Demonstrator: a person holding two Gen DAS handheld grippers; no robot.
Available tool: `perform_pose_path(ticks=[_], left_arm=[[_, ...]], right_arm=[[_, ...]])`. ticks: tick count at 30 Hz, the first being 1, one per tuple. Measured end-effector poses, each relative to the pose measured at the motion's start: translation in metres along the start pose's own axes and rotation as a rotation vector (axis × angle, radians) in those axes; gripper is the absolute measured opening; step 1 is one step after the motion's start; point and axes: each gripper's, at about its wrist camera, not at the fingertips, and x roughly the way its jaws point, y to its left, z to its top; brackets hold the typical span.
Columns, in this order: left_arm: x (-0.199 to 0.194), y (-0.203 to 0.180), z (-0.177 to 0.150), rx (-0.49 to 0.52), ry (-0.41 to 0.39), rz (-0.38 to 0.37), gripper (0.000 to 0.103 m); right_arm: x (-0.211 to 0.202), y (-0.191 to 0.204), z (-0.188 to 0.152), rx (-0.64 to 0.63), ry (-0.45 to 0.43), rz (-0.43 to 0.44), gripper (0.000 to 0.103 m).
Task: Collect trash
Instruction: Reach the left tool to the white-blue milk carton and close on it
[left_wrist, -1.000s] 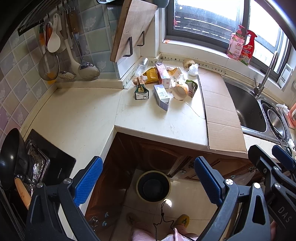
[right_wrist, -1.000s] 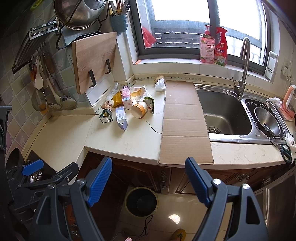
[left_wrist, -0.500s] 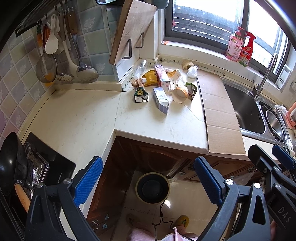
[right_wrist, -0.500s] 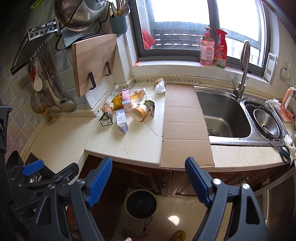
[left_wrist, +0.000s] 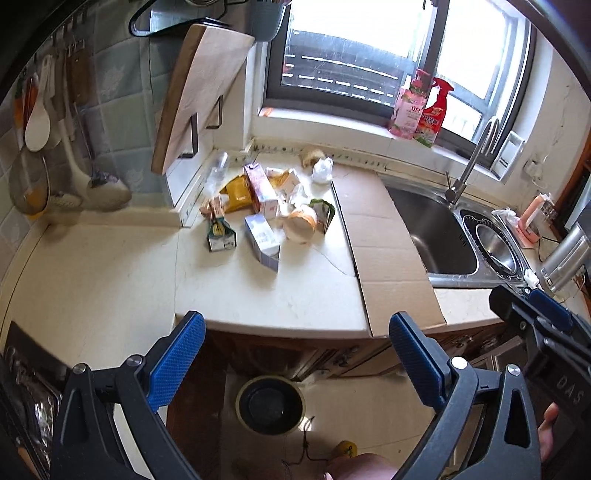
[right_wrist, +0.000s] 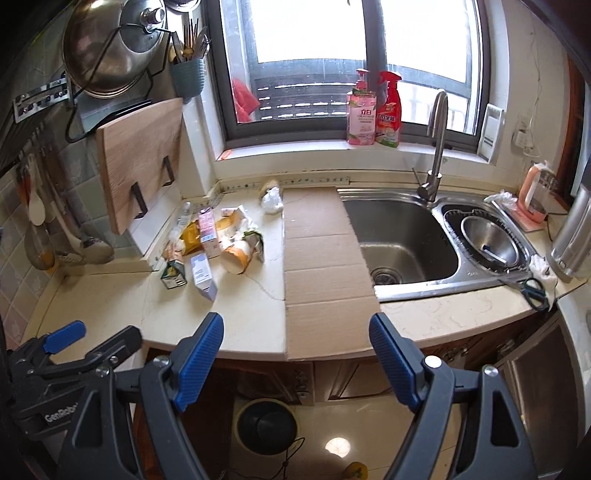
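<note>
A pile of trash lies on the cream counter by the wall: a lilac-white carton (left_wrist: 262, 238) (right_wrist: 203, 277), a small green carton (left_wrist: 220, 236) (right_wrist: 173, 273), a pink carton (left_wrist: 261, 190) (right_wrist: 208, 230), a yellow bag (left_wrist: 236, 192), a tipped paper cup (left_wrist: 301, 225) (right_wrist: 236, 256) and a crumpled white bag (left_wrist: 322, 170) (right_wrist: 272, 201). A round black bin (left_wrist: 270, 404) (right_wrist: 266, 426) stands on the floor below the counter edge. My left gripper (left_wrist: 295, 354) and my right gripper (right_wrist: 296, 352) are open and empty, held in front of the counter, well short of the trash.
A flat cardboard sheet (right_wrist: 325, 273) lies on the counter left of the steel sink (right_wrist: 402, 243). A wooden cutting board (right_wrist: 142, 162) hangs on the wall above the trash. Utensils (left_wrist: 40, 125) hang at left. Scissors (right_wrist: 532, 291) lie at the sink's right. A stove corner (left_wrist: 22, 387) is at lower left.
Both grippers have drifted up and slightly toward the counter; the trash pile and window sit lower and nearer in view. Both grippers stay open and nothing on the counter has moved.
</note>
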Motion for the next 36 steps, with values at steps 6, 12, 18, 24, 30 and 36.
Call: perform_pose_path(ticks=[6,12,18,24,30,36], left_arm=[[0.025,0.015,0.023,-0.055,0.041,-0.020,0.099],[0.070,0.017,0.048,-0.139,0.114,0.056,0.099],[0.140,0.025,0.078,-0.231,0.152,0.113,0.099],[0.229,0.043,0.086,-0.303,0.254,0.176,0.099],[0.281,0.066,0.087,-0.372,0.330,0.187,0.085],[0.306,0.079,0.083,-0.408,0.369,0.183,0.076]], right_arm=[[0.033,-0.003,0.032,-0.094,0.020,0.039,0.082],[0.103,-0.005,0.077,-0.180,0.095,0.176,0.082],[0.199,0.003,0.115,-0.269,0.191,0.265,0.080],[0.284,0.027,0.130,-0.338,0.315,0.343,0.060],[0.340,0.045,0.128,-0.350,0.390,0.396,0.045],[0.377,0.062,0.115,-0.357,0.464,0.414,0.024]])
